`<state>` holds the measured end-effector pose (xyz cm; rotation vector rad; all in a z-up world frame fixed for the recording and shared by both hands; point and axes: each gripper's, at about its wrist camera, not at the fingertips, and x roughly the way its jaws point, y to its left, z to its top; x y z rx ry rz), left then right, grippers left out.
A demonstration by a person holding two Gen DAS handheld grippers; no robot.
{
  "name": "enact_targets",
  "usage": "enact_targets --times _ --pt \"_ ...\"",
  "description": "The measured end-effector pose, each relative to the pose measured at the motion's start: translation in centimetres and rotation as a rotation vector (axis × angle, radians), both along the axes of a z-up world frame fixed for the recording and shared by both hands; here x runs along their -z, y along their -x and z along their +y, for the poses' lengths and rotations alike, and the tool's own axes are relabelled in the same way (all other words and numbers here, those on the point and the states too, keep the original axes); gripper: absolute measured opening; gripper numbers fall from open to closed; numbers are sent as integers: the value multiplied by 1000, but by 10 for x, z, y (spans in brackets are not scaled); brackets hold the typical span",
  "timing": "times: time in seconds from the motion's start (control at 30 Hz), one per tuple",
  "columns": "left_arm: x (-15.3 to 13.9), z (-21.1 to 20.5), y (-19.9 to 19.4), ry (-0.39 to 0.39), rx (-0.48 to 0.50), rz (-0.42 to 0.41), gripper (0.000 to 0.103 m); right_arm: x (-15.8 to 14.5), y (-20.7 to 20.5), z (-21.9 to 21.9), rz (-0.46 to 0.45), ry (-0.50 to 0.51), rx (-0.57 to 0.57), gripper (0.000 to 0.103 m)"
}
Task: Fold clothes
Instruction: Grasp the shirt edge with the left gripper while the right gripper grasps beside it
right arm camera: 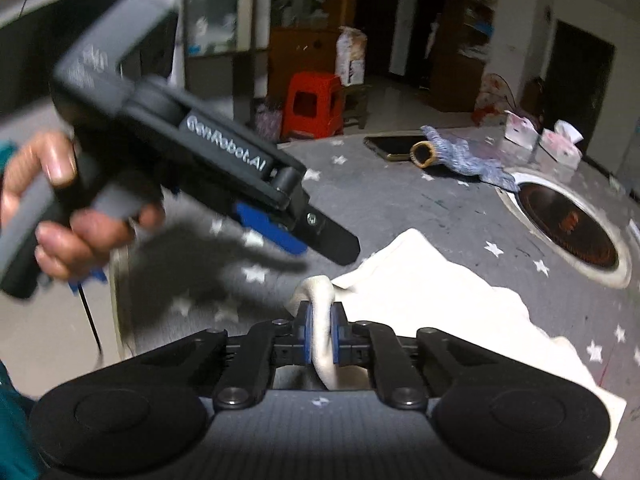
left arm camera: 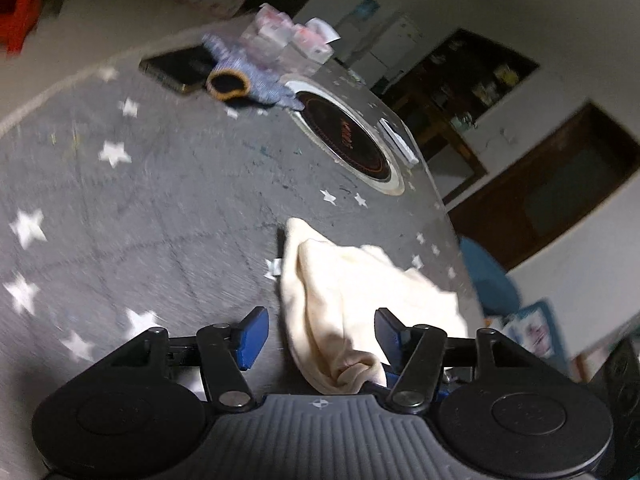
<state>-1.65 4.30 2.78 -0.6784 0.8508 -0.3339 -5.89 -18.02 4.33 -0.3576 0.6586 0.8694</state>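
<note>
A cream cloth lies bunched on the grey star-patterned tablecloth. My left gripper is open, its blue pads on either side of the cloth's near end without clamping it. In the right wrist view my right gripper is shut on a rolled edge of the cream cloth, which spreads to the right over the table. The left gripper also shows there, held in a hand, hovering just left of and above the cloth.
A round black induction cooktop is set into the table at the right. A blue knitted glove, a dark phone and tissue packs lie at the far side. A red stool stands beyond the table.
</note>
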Motion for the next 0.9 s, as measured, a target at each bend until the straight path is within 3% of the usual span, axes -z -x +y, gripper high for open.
enact_targets --times 0.3,0.63,0.9 --pt "18 -17 -26 168 -37 101 65 -19 -8 -24 25 -110 53 7" --pt "34 -25 -36 188 -54 133 18 -9 -4 -28 51 -146 59 7" --pt "37 -28 -36 118 -63 126 15 -6 -4 -55 58 -172 141 15"
